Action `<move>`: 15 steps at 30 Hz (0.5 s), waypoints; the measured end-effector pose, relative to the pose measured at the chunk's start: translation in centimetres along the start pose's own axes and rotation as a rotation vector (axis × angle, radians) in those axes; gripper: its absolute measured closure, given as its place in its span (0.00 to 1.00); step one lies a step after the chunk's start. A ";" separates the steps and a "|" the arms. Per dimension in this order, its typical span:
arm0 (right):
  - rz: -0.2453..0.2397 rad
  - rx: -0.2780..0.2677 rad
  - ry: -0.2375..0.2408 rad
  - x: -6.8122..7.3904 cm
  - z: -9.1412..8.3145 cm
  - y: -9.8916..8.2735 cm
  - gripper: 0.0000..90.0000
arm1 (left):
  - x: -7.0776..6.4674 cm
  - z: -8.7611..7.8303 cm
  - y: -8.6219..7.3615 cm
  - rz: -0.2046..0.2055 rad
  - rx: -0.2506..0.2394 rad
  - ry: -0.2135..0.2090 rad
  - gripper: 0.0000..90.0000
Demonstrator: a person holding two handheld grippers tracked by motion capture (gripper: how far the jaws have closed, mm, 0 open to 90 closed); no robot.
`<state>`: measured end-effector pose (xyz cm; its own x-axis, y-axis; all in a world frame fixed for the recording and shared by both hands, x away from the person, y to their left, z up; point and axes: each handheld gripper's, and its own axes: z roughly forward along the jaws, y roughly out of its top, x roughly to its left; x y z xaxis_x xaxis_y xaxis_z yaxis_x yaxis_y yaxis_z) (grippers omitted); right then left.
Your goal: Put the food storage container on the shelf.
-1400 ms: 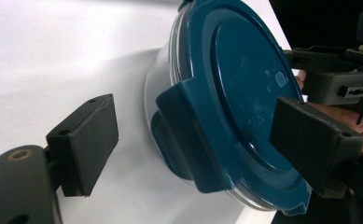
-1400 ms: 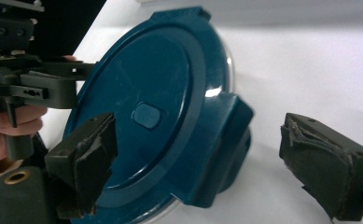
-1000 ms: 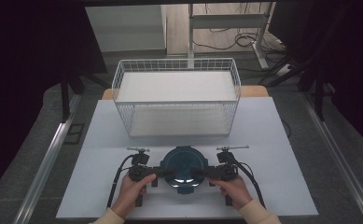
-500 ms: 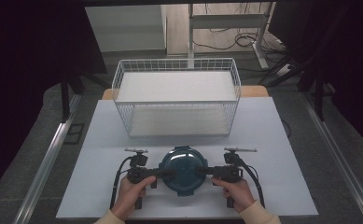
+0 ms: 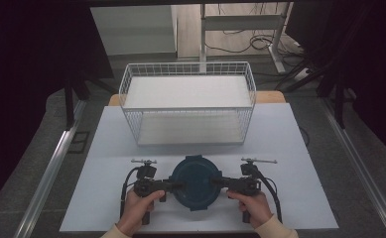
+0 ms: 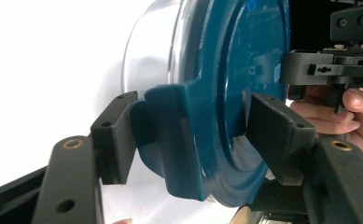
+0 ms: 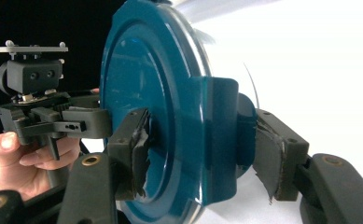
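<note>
- At the near edge of the white tabletop (image 5: 299, 148), a round clear container with a teal lid (image 5: 196, 181) sits between the two tools, just in front of the white wire basket (image 5: 188, 106).
- Left tool (image 5: 176, 185): jaws have just been closing; in the left gripper view (image 6: 188, 135) they straddle the lid's side latch tab (image 6: 170, 135), one pad on the tab's outer face, the other against the lid top. Reads as clamped on the tab.
- Right tool (image 5: 216, 182): jaws have just been closing too; in the right gripper view (image 7: 200, 154) they bracket the opposite tab (image 7: 221, 135), frayed pads touching on both sides. Clamped.
- Step judged: two-sided grip on the container, probably to lift it toward the basket.
- To do it well: keep both grips level and symmetric, lift together, no twisting; tabs may flex or unlatch if pulled outward.
- The high view gives layout and basket position, but hides pad contact.
- The gripper views show pad contact, the clear bowl (image 6: 151, 56) under the lid and the worn right pads.
</note>
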<state>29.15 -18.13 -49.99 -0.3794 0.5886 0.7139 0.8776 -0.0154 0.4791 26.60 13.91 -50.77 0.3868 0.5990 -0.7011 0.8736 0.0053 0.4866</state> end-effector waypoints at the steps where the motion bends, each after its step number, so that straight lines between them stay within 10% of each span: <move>1: -0.011 -0.004 -0.003 0.1 -0.1 0.0 0.46 | 0.0 0.0 0.0 0.000 0.000 -0.002 0.41; 15: -0.100 -0.037 -0.006 1.4 -0.7 0.1 0.47 | -0.7 -1.1 0.3 0.030 -0.036 -0.009 0.43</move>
<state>28.52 -17.86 -48.57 -0.4631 0.5932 0.6585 0.8238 0.0140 0.5667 26.27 14.37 -49.61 0.4156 0.5918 -0.6907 0.8505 0.0162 0.5257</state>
